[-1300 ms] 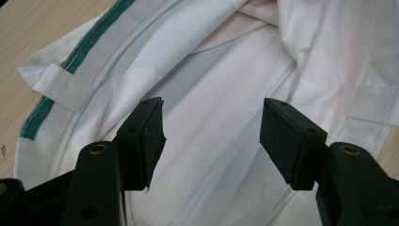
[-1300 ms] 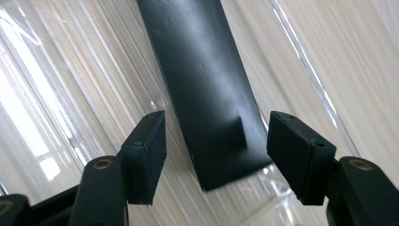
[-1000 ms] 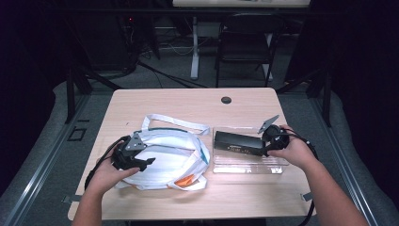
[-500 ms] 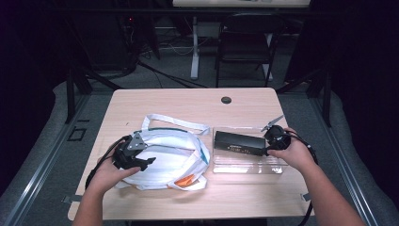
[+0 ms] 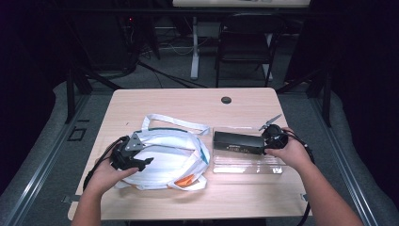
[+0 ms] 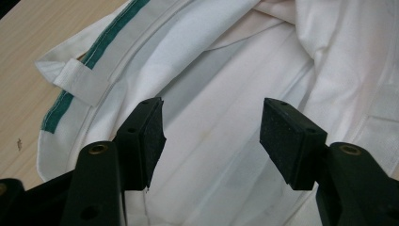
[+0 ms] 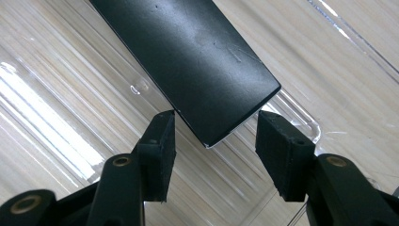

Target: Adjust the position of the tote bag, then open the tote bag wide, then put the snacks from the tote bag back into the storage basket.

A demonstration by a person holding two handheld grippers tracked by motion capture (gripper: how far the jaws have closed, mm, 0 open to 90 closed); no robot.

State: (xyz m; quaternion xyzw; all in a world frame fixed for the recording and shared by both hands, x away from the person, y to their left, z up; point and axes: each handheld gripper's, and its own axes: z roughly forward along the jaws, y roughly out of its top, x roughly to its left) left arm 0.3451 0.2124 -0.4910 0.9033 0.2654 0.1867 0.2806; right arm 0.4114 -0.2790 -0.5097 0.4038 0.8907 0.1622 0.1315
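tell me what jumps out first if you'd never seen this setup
The white bag with a green stripe, lying crumpled on the table's left half, with the left claw open over it. Next, the black box in a clear tray to the bag's right. The right claw has just been closing around the box's near end, pads not yet pressing.

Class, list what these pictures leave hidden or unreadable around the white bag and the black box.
- White bag: contents hidden by its cloth, high view.
- Orange item: mostly tucked under the bag.
- Black box: far end cut off by the right gripper view's top edge.
- Its label: too small, high view.
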